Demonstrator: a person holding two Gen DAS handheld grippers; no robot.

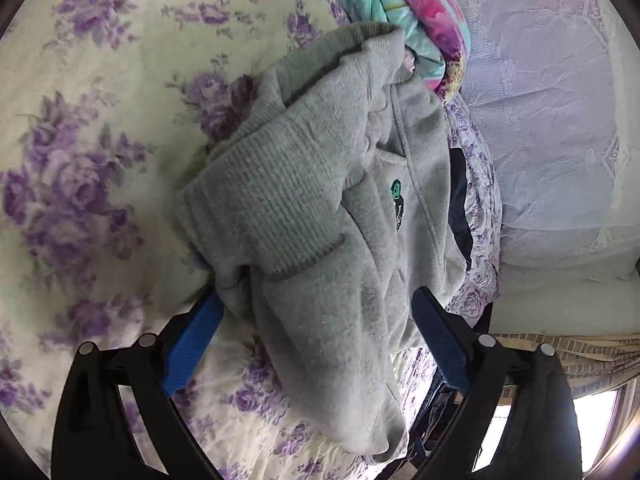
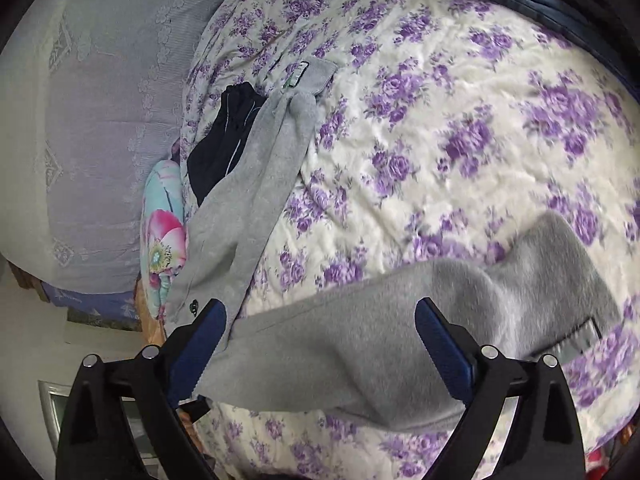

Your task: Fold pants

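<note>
Grey pants (image 1: 320, 208) lying on floral bedspread (image 1: 100, 80), both tools released.

Left tool (image 1: 316, 312) spread wide astride bunched cuffs; right tool (image 2: 320, 320) likewise splayed over a flat stretch of the pants' grey fabric. Dark garment (image 2: 216, 148) alongside, near bed edge.

From my left wrist view the pants (image 1: 320, 216) lie bunched on the bedspread (image 1: 100, 140), running from the far middle down toward me between the spread fingers of the left gripper (image 1: 316, 340). A folded quilt (image 1: 420, 12) sits behind them, and a pillow (image 1: 560, 120) lies to the right. From my right wrist view one pant leg (image 2: 256, 184) stretches away on the left beside a dark garment (image 2: 216, 152), while the nearer part crosses between the open fingers of the right gripper (image 2: 320, 344), with the bedspread beyond it and to its right.
</note>
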